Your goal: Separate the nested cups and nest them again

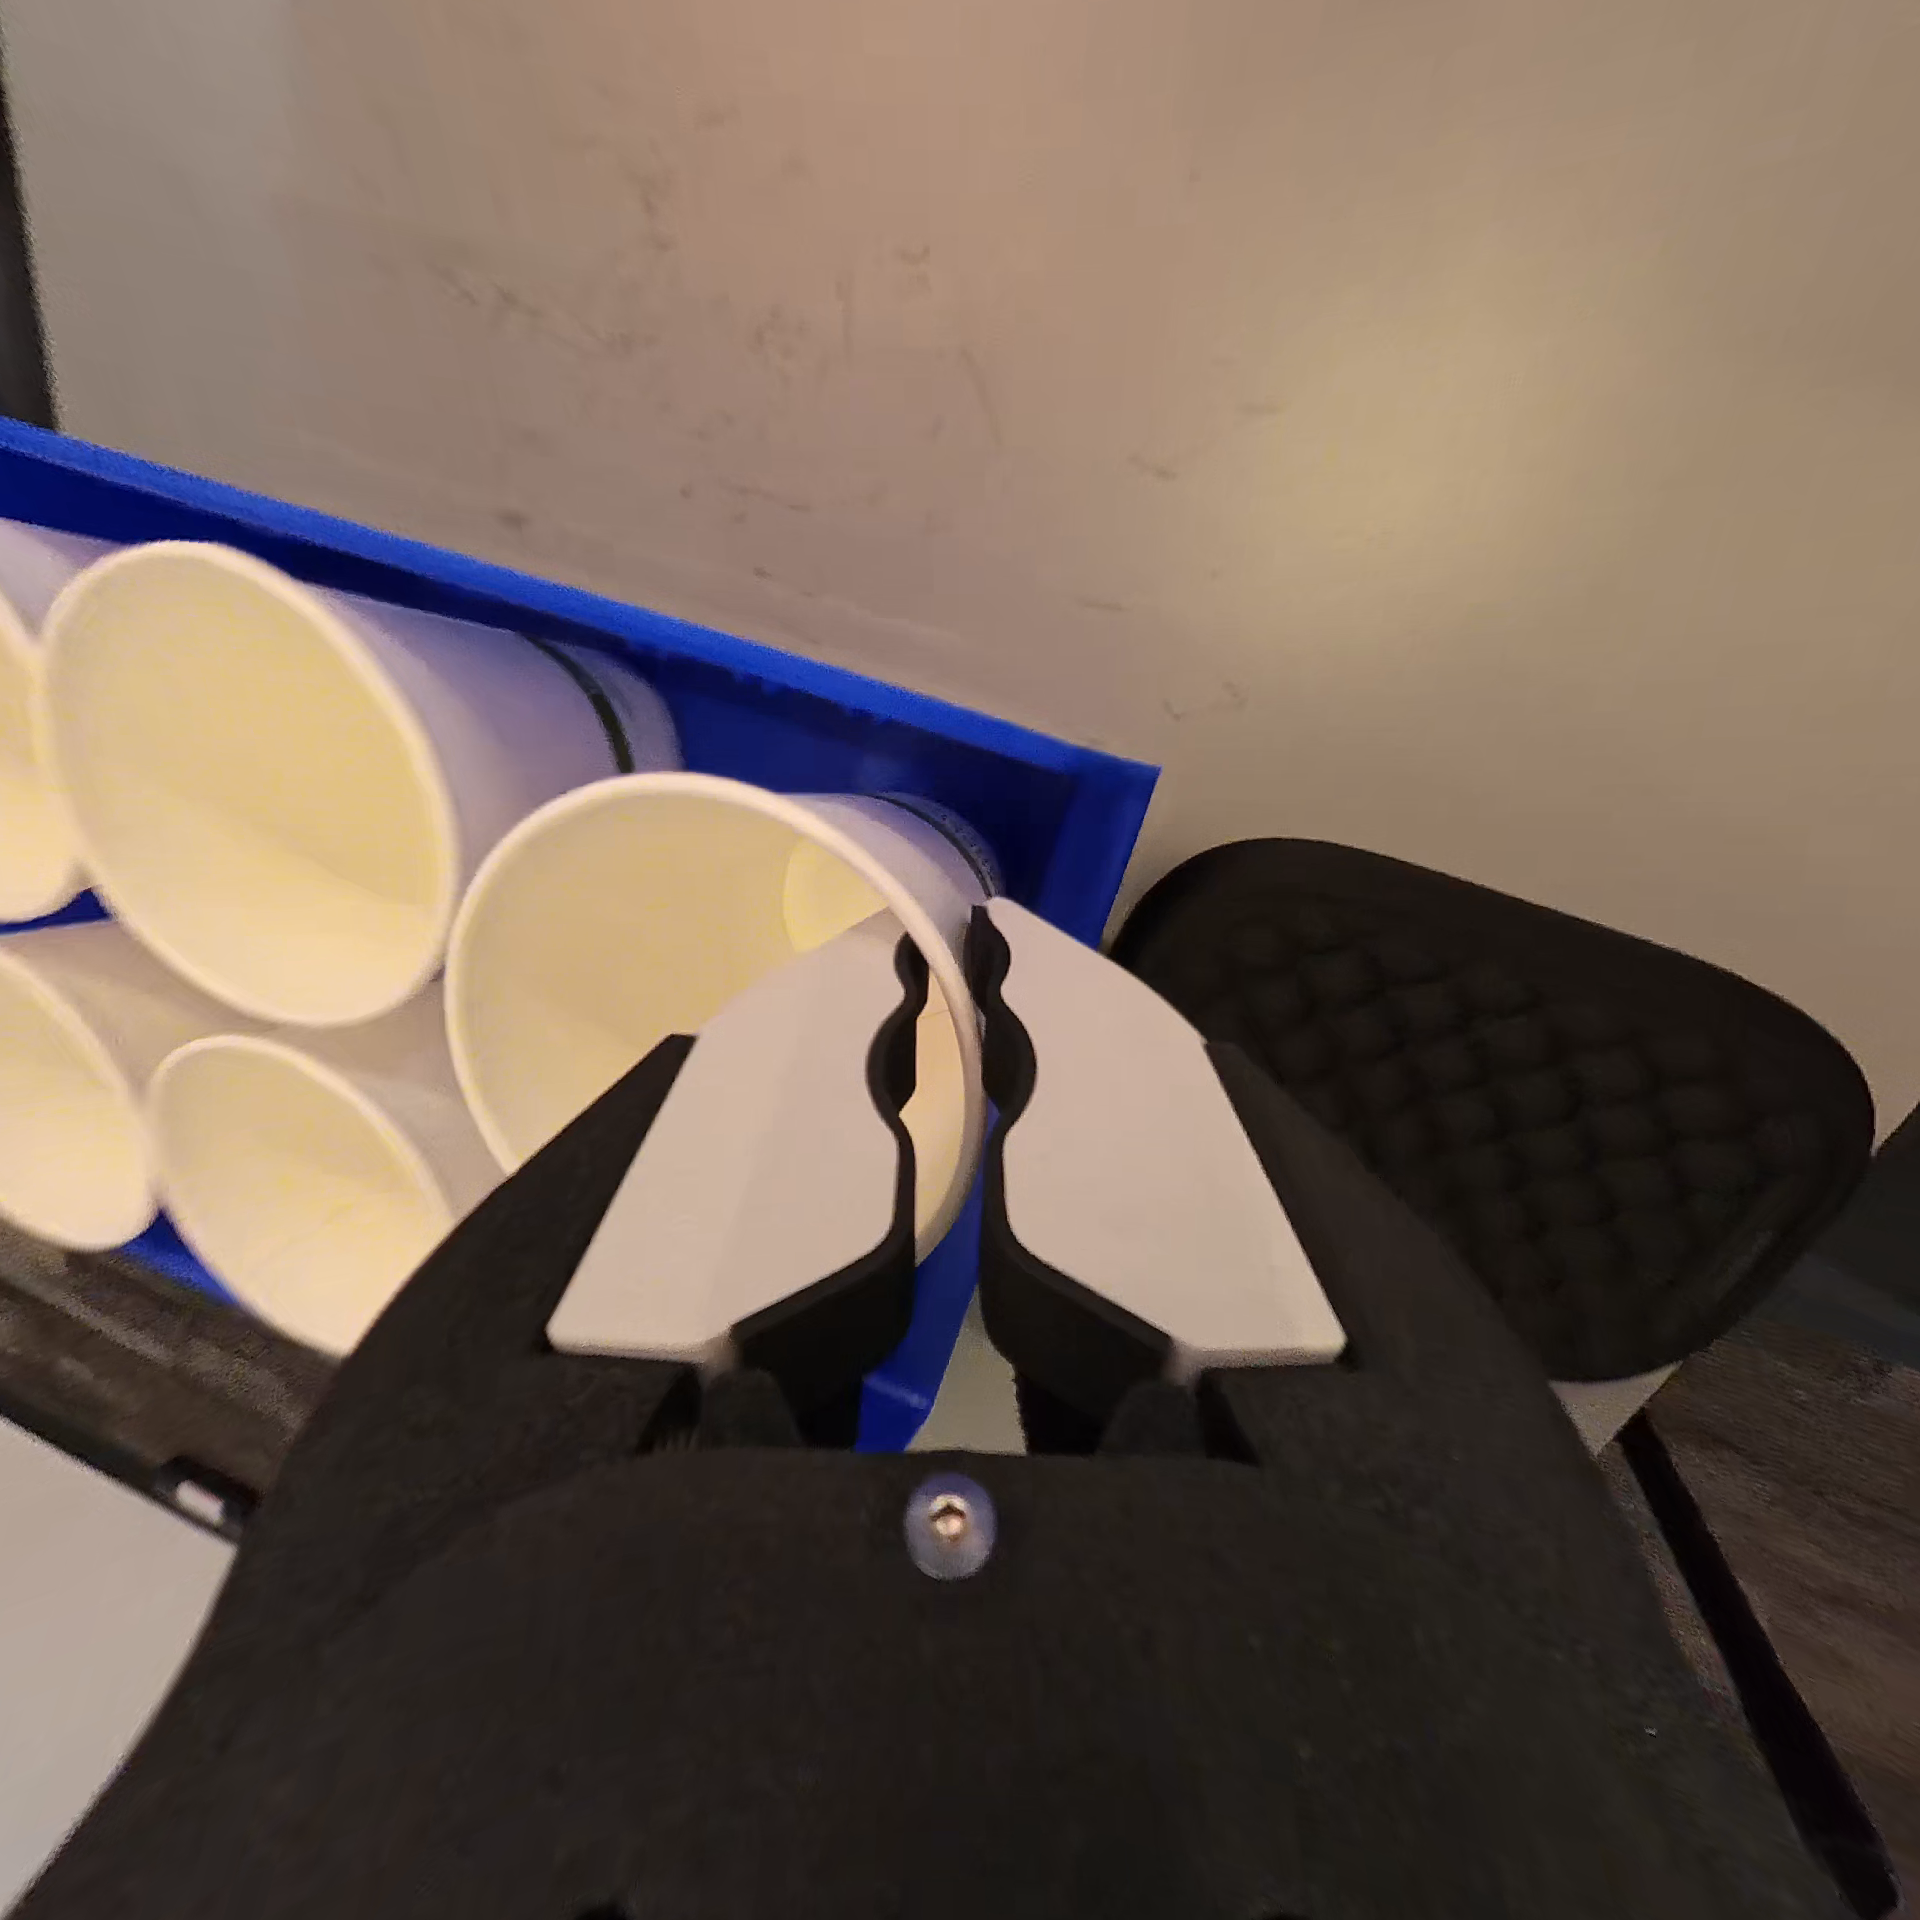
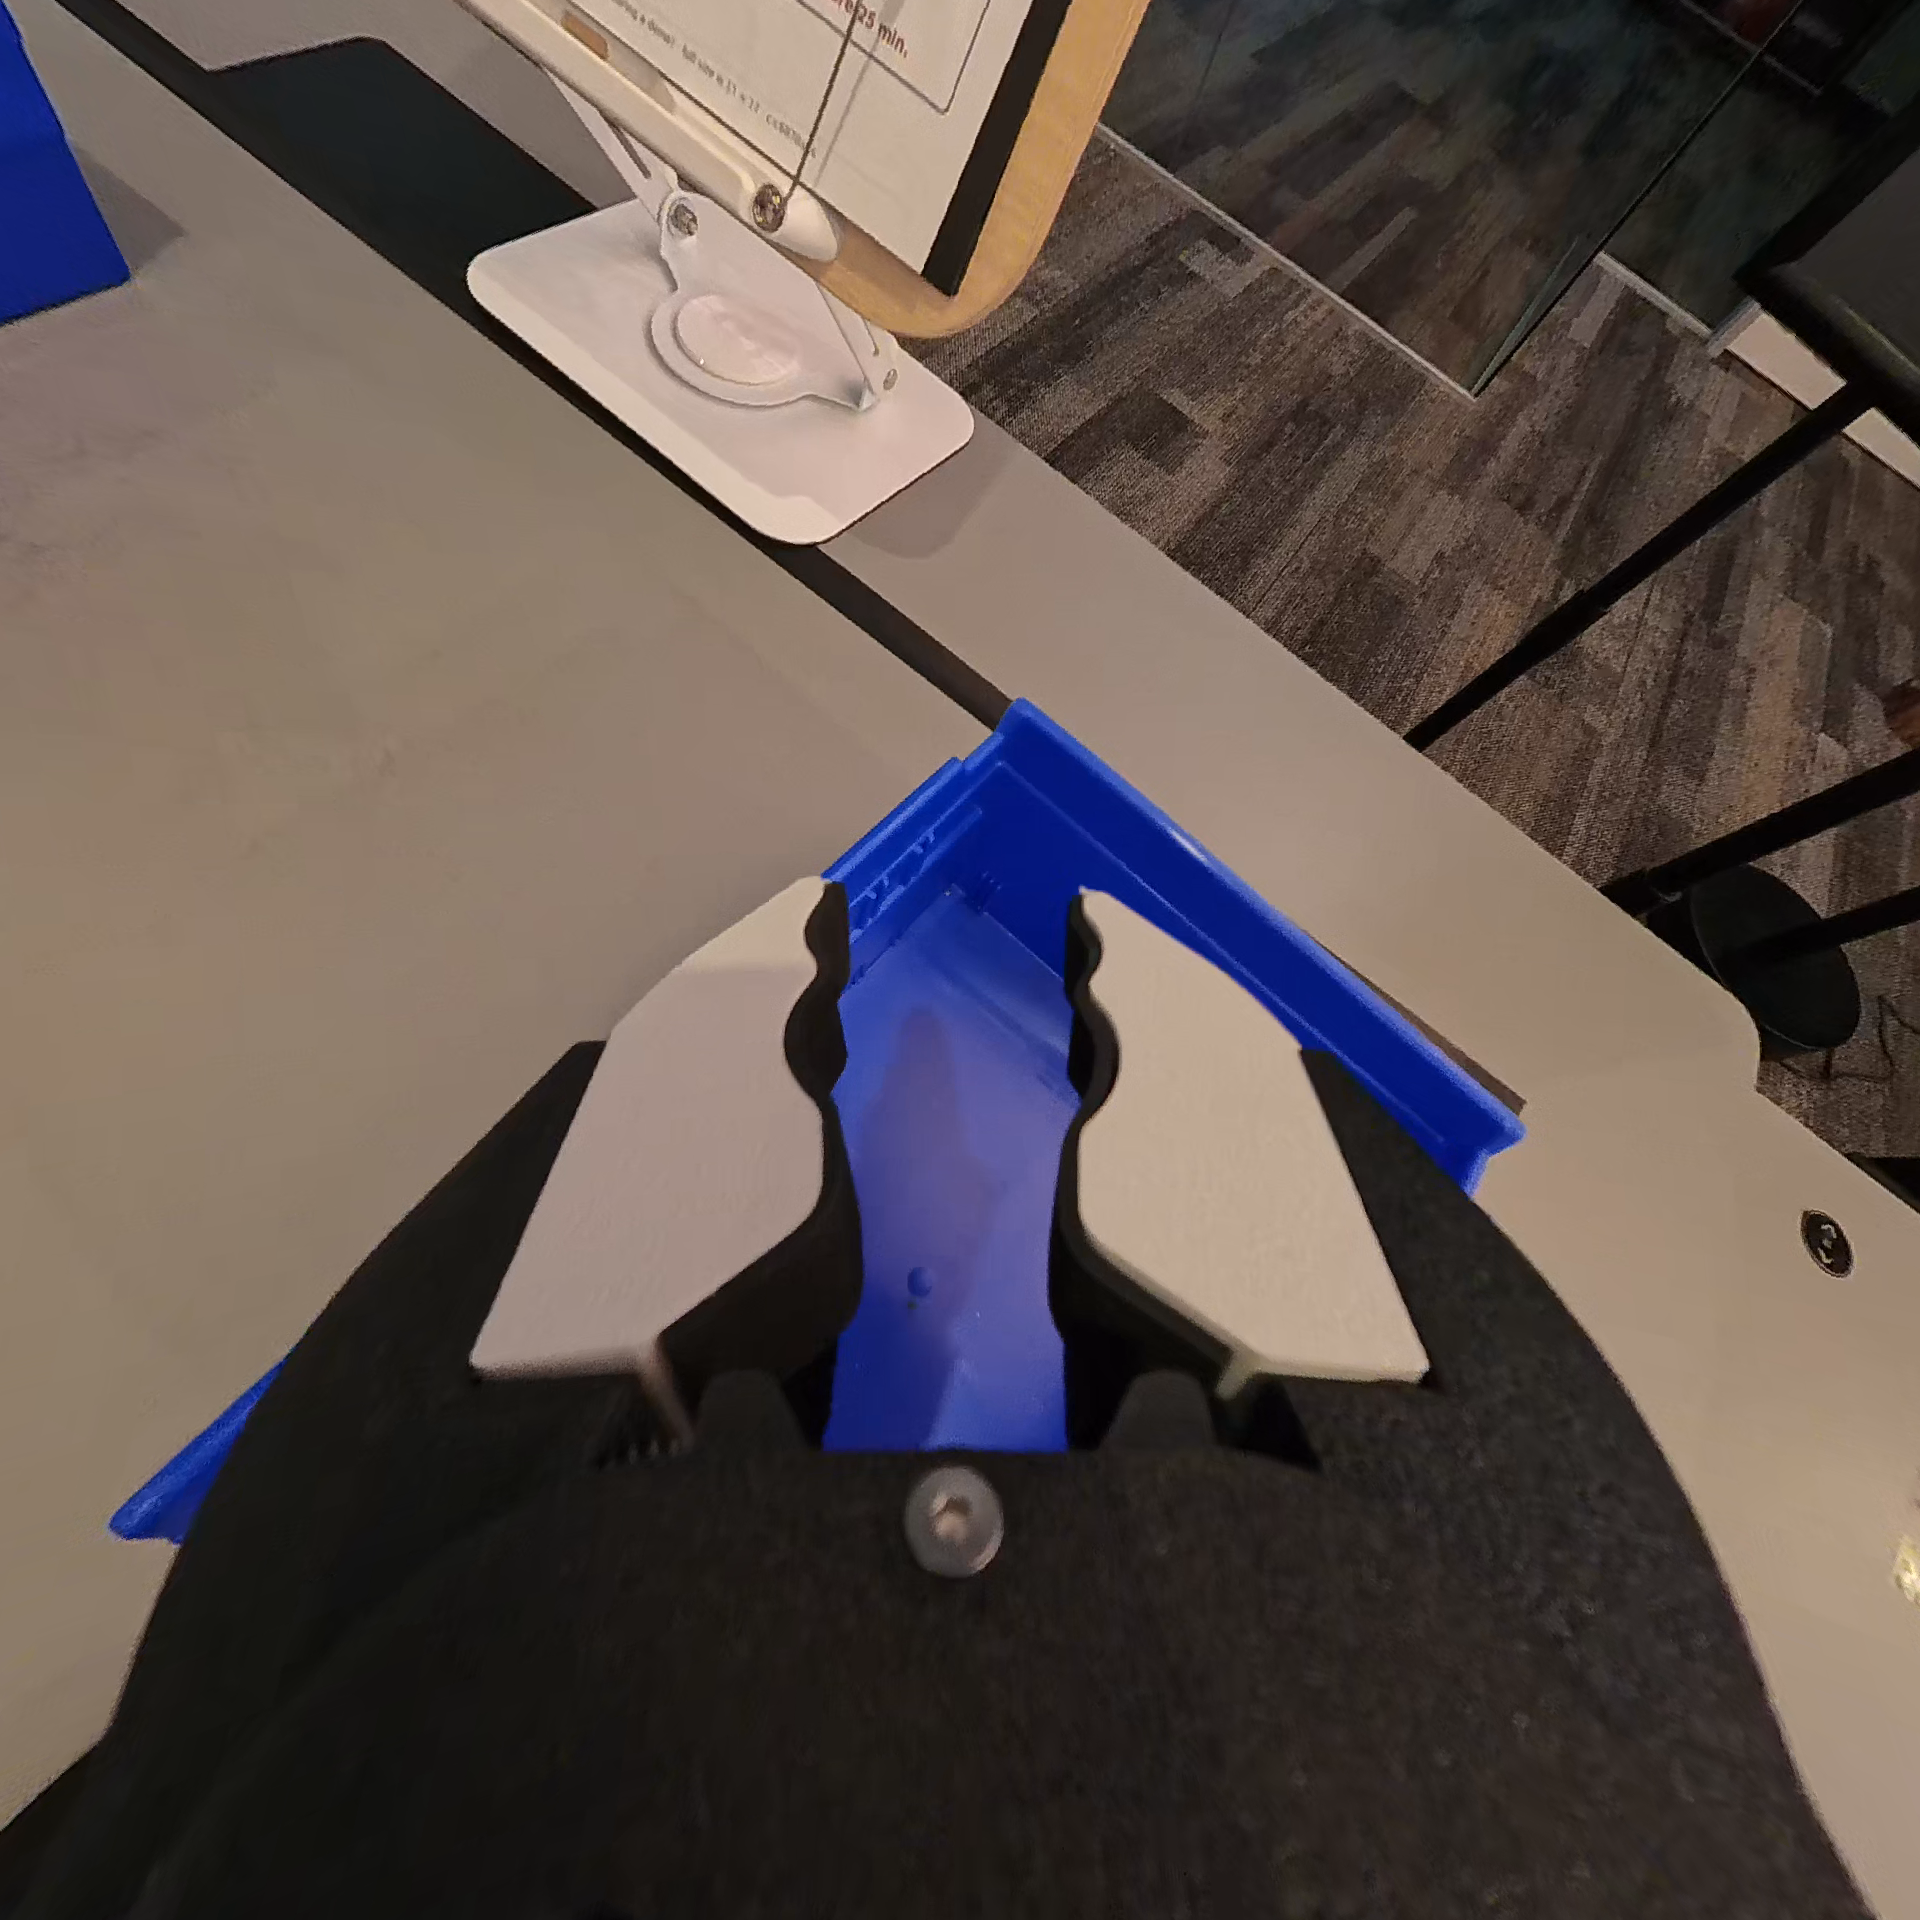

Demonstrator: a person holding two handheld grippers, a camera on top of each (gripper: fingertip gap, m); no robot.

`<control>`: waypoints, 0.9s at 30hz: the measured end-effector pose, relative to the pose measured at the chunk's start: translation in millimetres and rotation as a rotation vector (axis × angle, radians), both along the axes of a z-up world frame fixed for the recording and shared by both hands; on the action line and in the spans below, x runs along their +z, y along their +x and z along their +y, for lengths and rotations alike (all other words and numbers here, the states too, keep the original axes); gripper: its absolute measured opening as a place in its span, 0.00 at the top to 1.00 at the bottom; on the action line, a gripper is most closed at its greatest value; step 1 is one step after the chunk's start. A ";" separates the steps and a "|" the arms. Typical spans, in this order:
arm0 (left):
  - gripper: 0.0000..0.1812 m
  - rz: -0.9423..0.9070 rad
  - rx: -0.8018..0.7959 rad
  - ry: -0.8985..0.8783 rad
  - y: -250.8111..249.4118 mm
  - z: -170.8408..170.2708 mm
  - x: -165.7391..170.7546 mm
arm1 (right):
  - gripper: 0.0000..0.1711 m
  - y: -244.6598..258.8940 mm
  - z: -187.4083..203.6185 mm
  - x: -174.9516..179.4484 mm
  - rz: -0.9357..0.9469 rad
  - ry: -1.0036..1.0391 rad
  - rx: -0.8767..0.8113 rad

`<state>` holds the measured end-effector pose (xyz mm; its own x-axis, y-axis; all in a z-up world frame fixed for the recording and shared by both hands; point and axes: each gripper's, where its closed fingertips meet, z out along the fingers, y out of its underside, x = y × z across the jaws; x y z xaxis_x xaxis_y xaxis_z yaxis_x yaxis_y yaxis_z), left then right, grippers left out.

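My left gripper (image 1: 940, 935) has its jaws clamped on the near-right wall of the paper cup (image 1: 665, 977) in the blue tray (image 1: 1101, 831); I'd lift gently, straight; my right gripper (image 2: 945, 904), jaws apart, waits over an empty blue bin (image 2: 1195, 883) on the bench (image 2: 364, 675).

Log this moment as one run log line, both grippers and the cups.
left gripper: shut on paper cup wall, in blue tray | right gripper: open, empty, over blue bin
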<state>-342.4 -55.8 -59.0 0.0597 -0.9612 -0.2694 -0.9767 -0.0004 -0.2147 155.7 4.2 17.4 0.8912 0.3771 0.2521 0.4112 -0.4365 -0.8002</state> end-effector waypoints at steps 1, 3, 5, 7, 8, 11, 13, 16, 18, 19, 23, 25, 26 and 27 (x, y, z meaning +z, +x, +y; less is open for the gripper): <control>0.96 0.000 -0.004 0.023 -1.9 -0.4 11.0 | 0.77 -0.4 -0.1 3.1 -0.001 0.011 -0.001; 0.96 -0.025 -0.030 0.083 -0.9 -1.7 39.5 | 0.77 -3.8 -0.3 13.1 0.005 0.050 0.005; 0.96 -0.105 -0.076 0.144 11.9 -4.8 72.3 | 0.77 -11.6 -0.8 27.6 0.020 0.106 0.021; 0.96 -0.214 -0.154 0.195 35.4 -12.9 102.0 | 0.76 -27.5 -2.2 48.3 0.048 0.194 0.064; 0.96 -0.270 -0.206 0.217 49.8 -19.8 113.8 | 0.74 -39.6 -4.1 60.1 0.077 0.244 0.101; 0.96 -0.412 -0.391 0.235 97.2 -49.4 130.5 | 0.66 -95.2 -21.0 91.2 0.229 0.340 0.311; 0.96 -0.440 -0.493 0.252 124.2 -62.7 128.5 | 0.61 -143.5 -43.1 104.3 0.355 0.331 0.523; 0.96 -0.467 -0.582 0.263 157.2 -70.5 121.8 | 0.59 -204.4 -76.6 110.8 0.478 0.287 0.799; 0.96 -0.491 -0.621 0.227 170.2 -74.2 114.5 | 0.58 -234.2 -90.5 99.7 0.478 0.223 0.919; 0.96 -0.497 -0.632 0.219 173.9 -73.4 111.0 | 0.58 -246.4 -94.3 91.4 0.456 0.195 0.960; 0.96 -0.484 -0.650 0.182 176.6 -66.3 95.6 | 0.56 -285.1 -102.0 56.3 0.372 0.100 1.064; 0.96 -0.494 -0.674 0.149 177.7 -67.1 89.1 | 0.56 -297.9 -102.2 41.8 0.340 0.071 1.084; 0.96 -0.493 -0.676 0.132 178.1 -66.7 85.7 | 0.55 -302.8 -102.2 36.4 0.333 0.063 1.090; 0.96 -0.487 -0.673 0.121 178.2 -65.9 81.8 | 0.54 -306.7 -103.4 30.9 0.330 0.042 1.097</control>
<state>-164.3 -121.7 22.8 -0.3797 -0.7995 -0.4654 -0.5584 0.5992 -0.5737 -151.0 -99.2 48.4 0.1128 0.9887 0.0985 0.3214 0.0575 -0.9452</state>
